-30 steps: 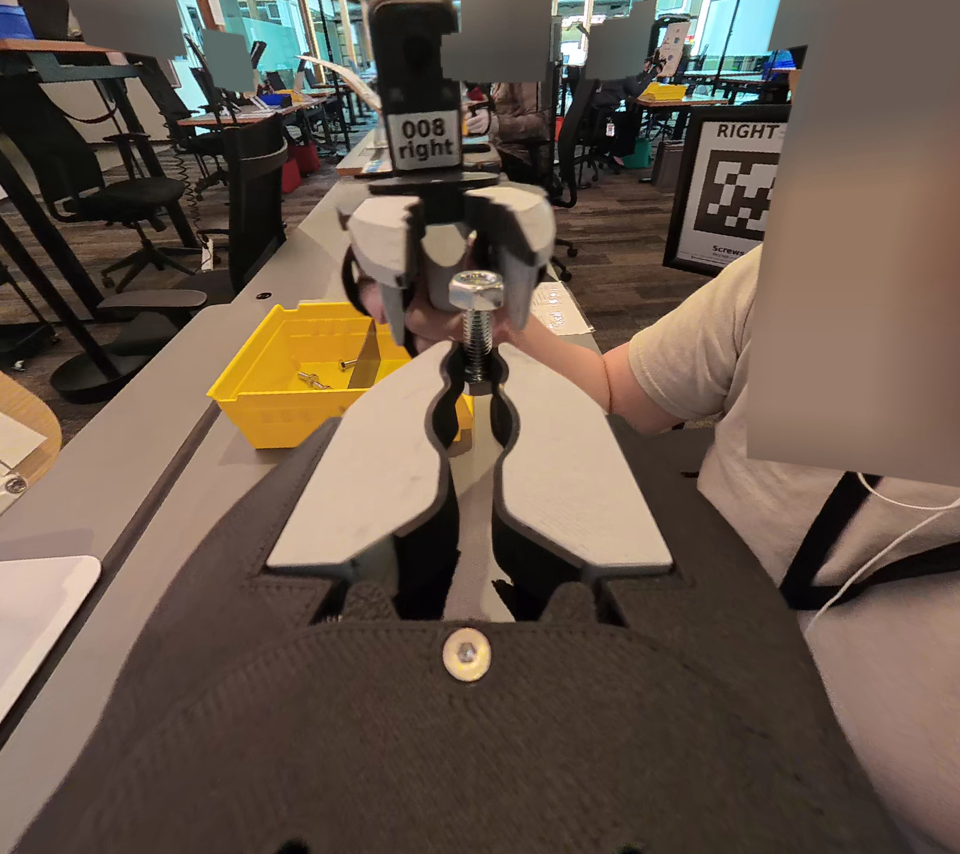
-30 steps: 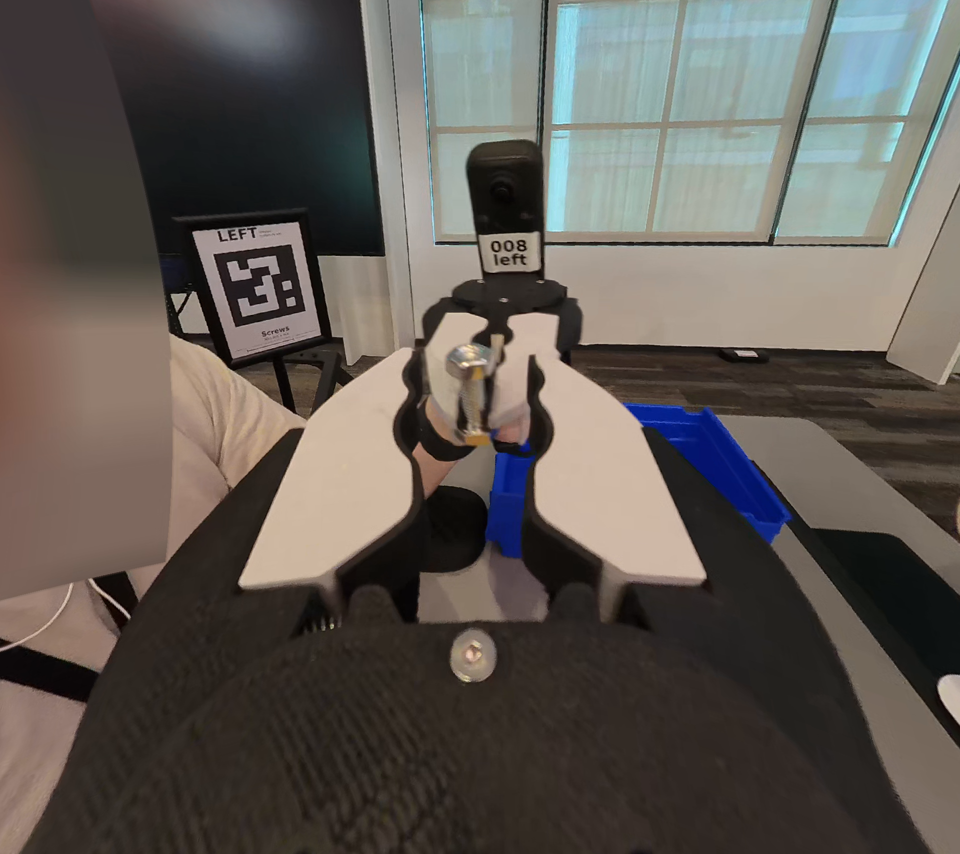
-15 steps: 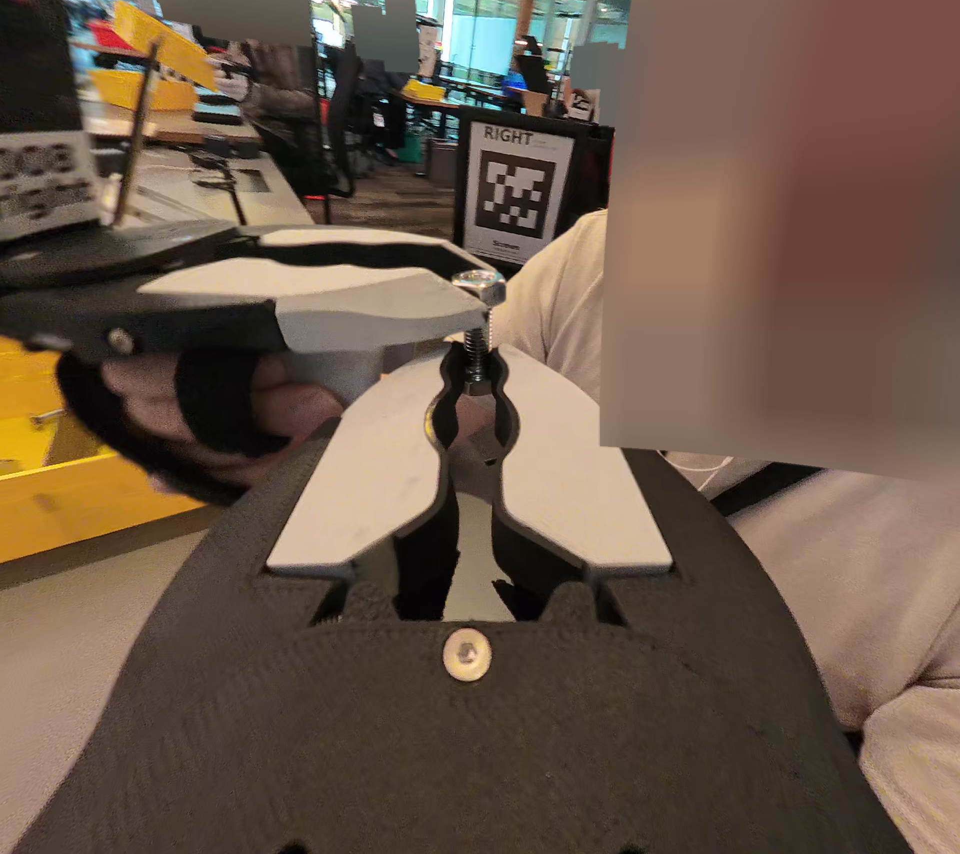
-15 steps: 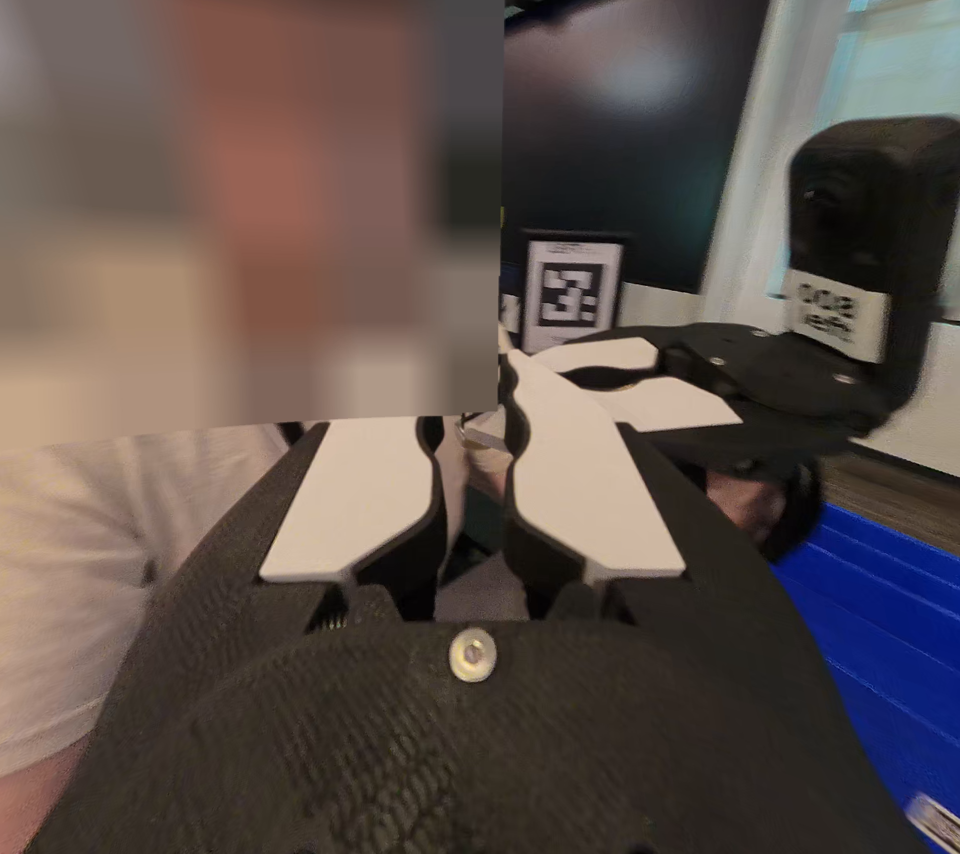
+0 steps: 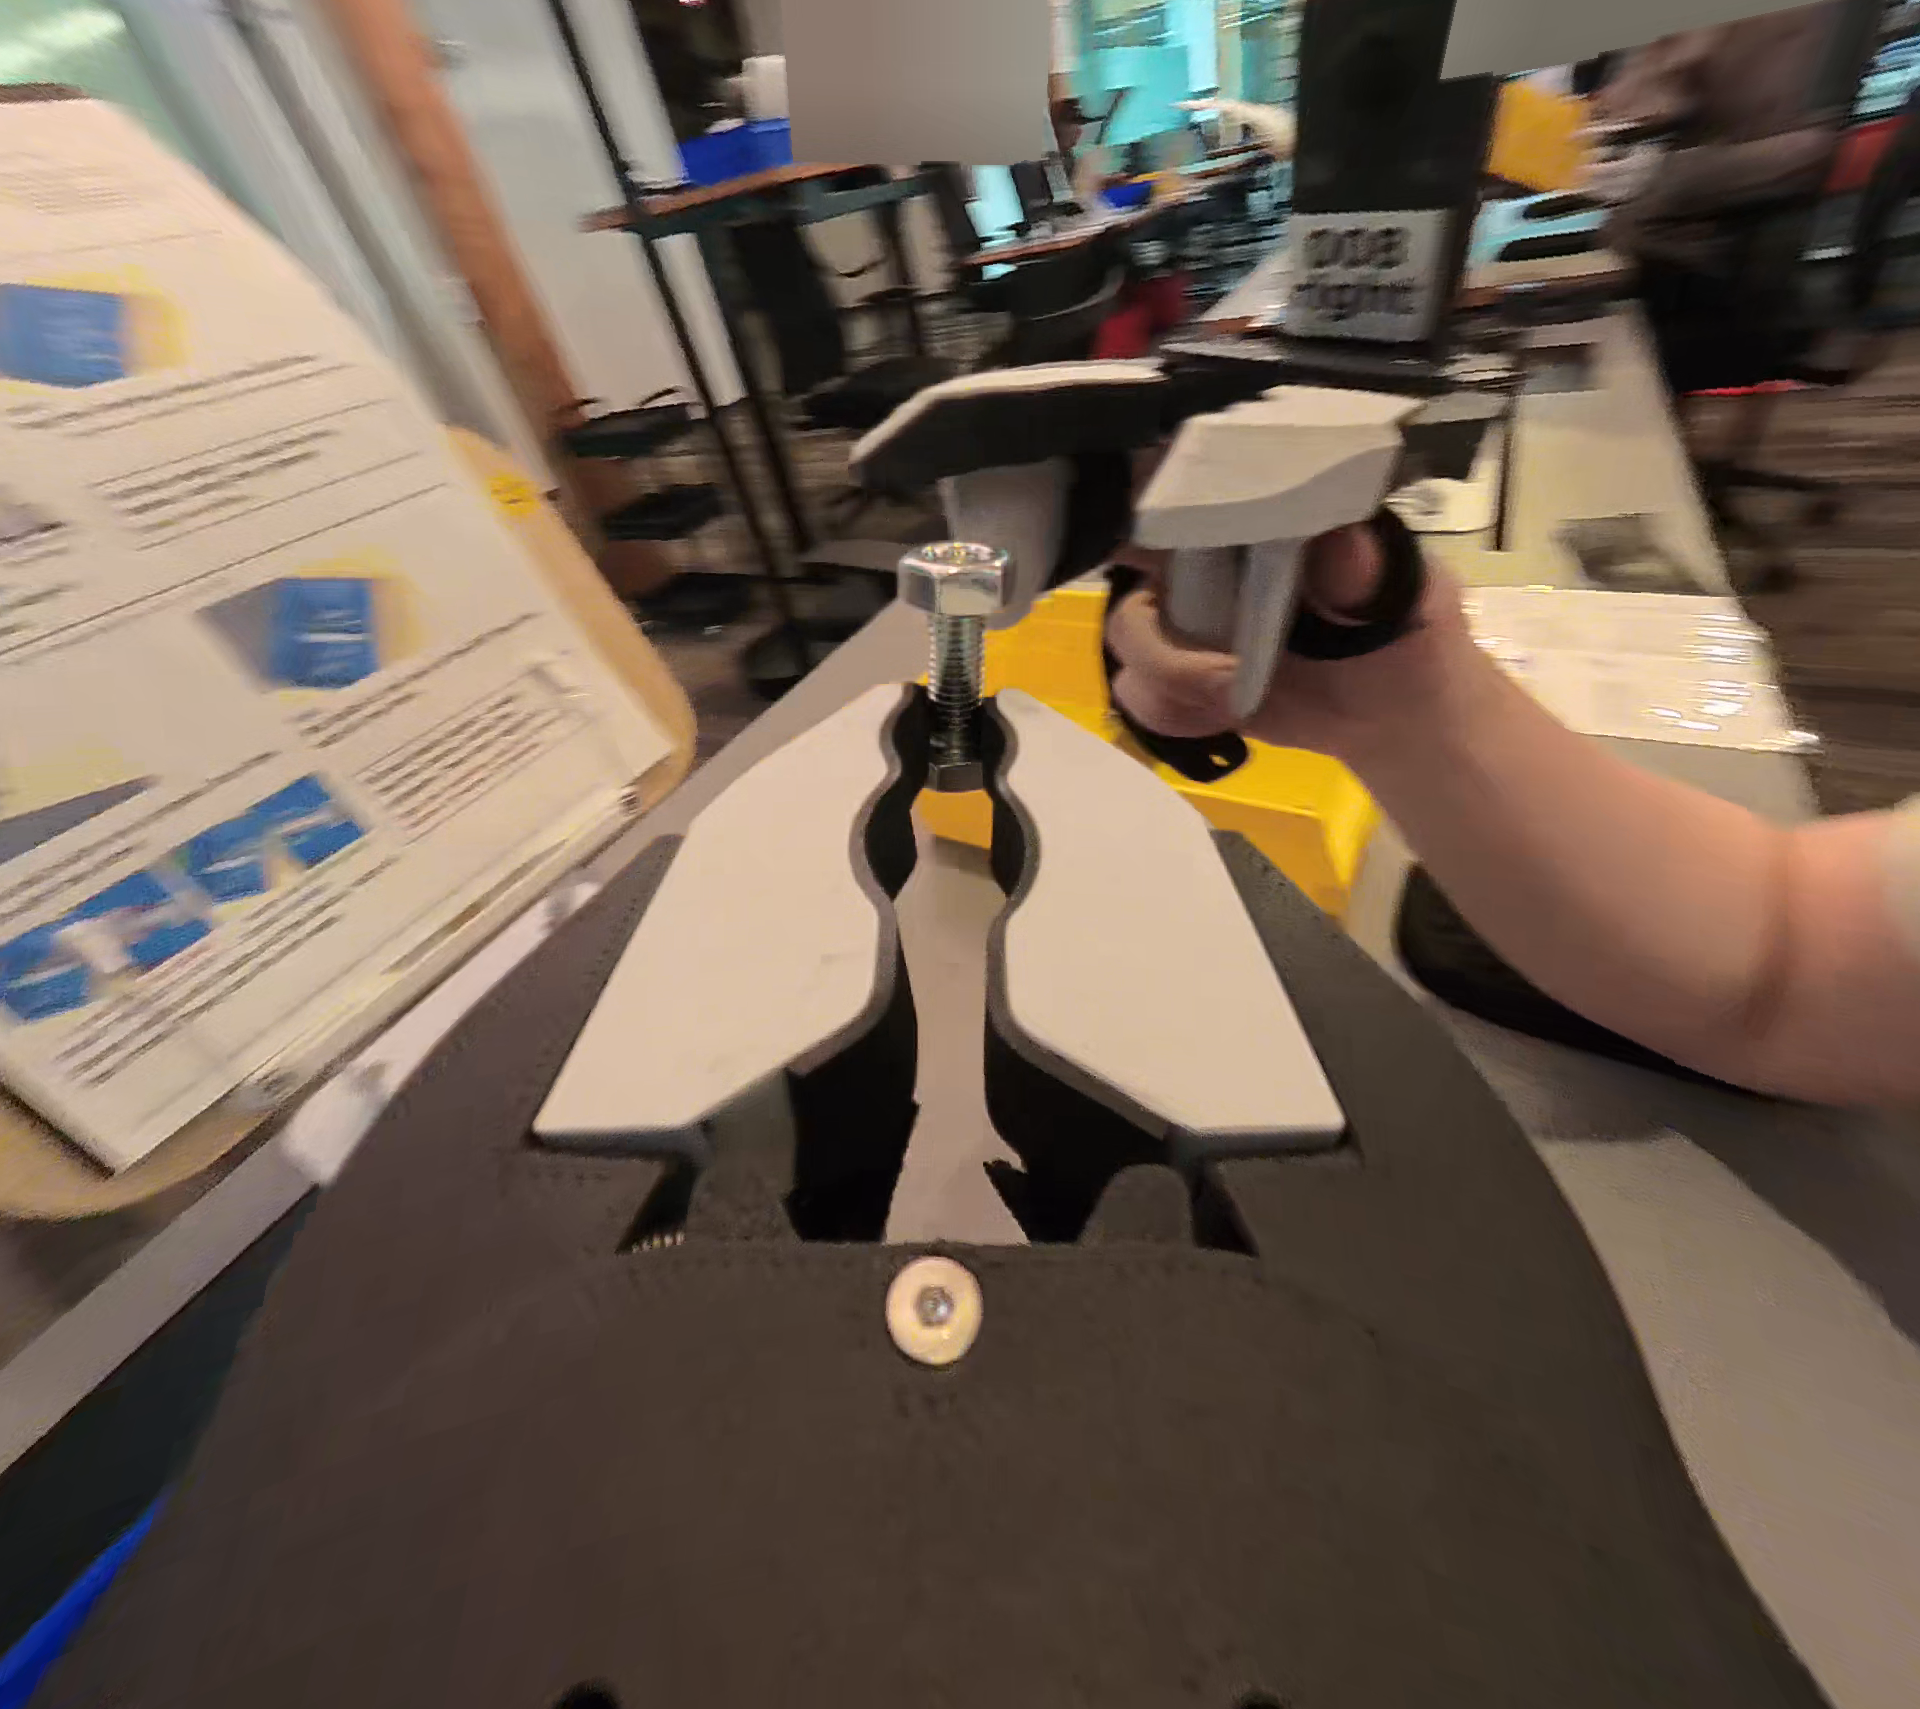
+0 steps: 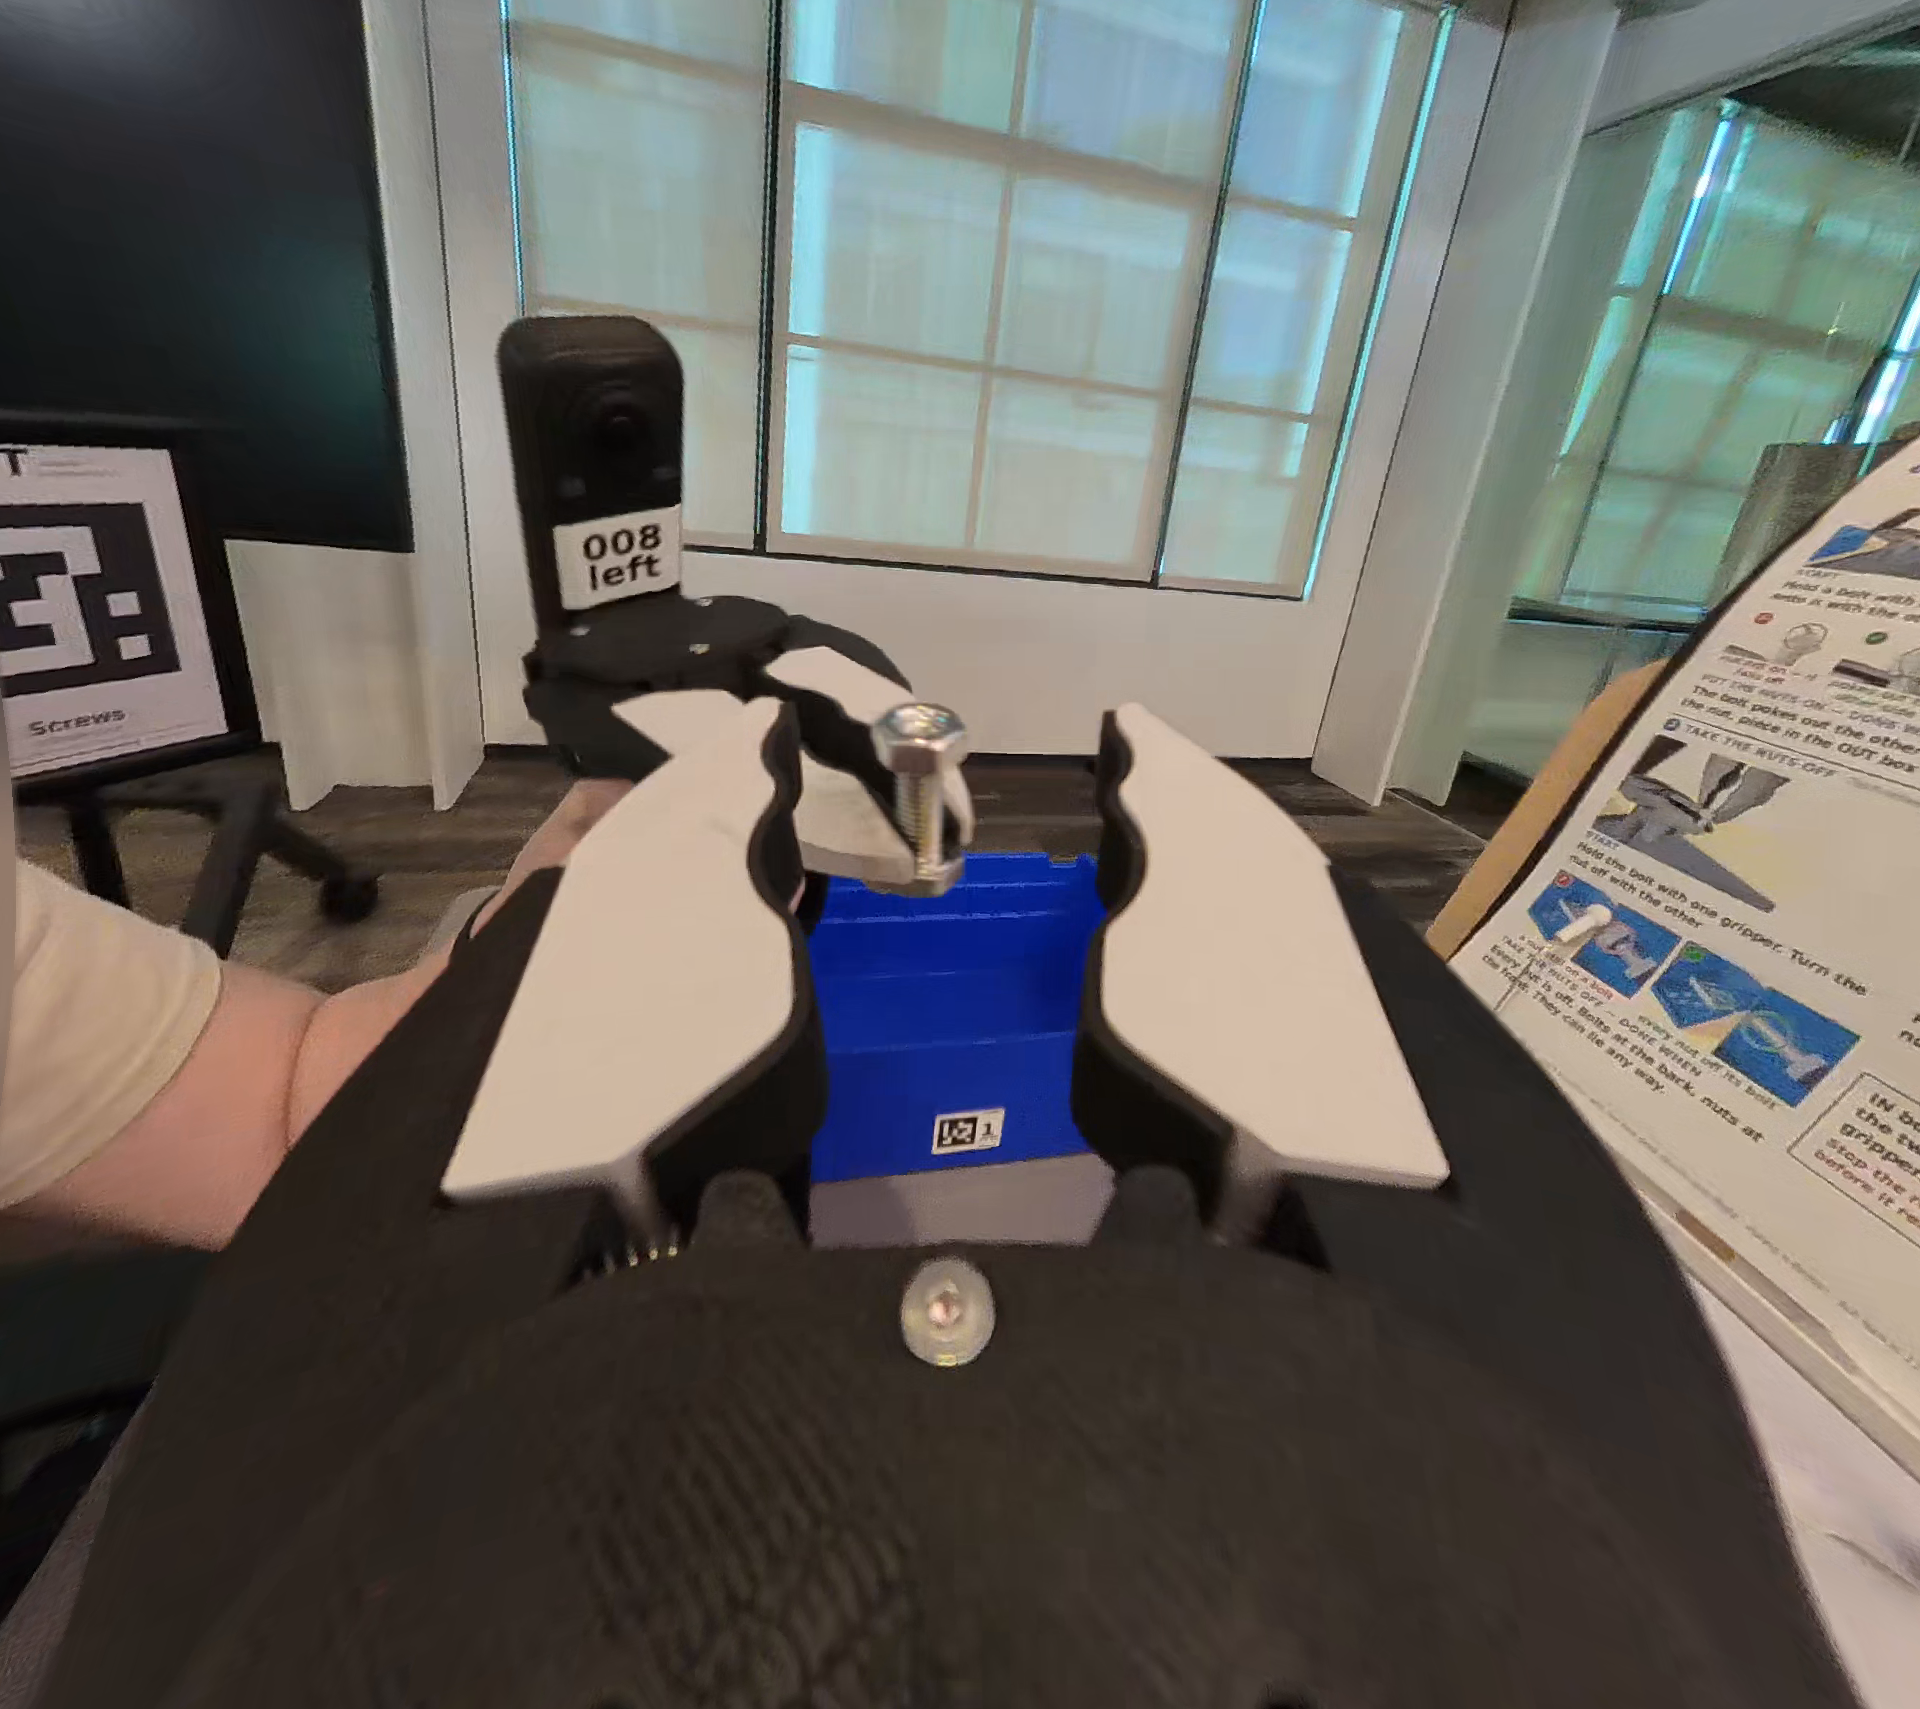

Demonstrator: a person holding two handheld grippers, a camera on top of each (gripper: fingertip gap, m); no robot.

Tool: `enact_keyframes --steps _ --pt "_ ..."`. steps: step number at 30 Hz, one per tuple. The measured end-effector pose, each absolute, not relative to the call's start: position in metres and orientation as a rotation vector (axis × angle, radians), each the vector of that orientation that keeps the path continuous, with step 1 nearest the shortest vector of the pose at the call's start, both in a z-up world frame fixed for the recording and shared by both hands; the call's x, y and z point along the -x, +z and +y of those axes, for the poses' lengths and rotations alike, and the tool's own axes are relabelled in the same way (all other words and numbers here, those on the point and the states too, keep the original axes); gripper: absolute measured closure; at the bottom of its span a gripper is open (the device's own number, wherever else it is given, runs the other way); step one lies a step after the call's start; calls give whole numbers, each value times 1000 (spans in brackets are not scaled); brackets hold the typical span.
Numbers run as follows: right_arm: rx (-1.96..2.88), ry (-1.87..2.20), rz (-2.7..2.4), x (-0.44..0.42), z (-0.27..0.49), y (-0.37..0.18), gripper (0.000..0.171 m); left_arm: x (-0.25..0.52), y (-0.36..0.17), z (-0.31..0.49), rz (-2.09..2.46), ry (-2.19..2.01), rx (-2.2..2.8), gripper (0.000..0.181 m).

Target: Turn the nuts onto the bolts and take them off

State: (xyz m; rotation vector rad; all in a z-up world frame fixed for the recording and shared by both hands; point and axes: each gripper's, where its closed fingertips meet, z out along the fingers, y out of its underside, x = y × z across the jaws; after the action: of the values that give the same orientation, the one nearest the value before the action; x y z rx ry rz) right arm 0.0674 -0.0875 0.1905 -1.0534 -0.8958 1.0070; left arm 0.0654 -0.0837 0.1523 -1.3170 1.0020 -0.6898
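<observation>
Bolt (image 5: 954,620), hex head up with nut (image 5: 958,771) low on its thread, is standing clamped in left gripper (image 5: 951,760); right gripper (image 6: 940,786), half a second ago closed beside it, is now hanging spread open and clear, probably re-gripping between turns.

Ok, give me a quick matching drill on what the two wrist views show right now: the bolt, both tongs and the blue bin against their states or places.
Things:
1. bolt
2. left tongs
3. right tongs
4. blue bin

States or places:
A. open, holding nothing
B. upright, hex head on top
C. shut around the threaded shank
D. seen through the gap between the open fingers in the right wrist view

Pairs: 1-B, 2-C, 3-A, 4-D
</observation>
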Motion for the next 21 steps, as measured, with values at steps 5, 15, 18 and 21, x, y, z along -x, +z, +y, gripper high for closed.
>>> enact_keyframes --steps 5,15,18,21 --pt "1159 937 -790 -64 -66 182 123 -57 146 -59 833 -468 1375 172" --pt "1254 1084 -755 -47 -47 156 142 -64 124 -46 822 -387 1463 172" --pt "1254 1109 -743 -50 -45 156 153 -66 122 -47 830 -379 1462 172" --pt "1259 1120 -759 -50 -46 154 153 -66 122 -47 835 -375 1466 172"
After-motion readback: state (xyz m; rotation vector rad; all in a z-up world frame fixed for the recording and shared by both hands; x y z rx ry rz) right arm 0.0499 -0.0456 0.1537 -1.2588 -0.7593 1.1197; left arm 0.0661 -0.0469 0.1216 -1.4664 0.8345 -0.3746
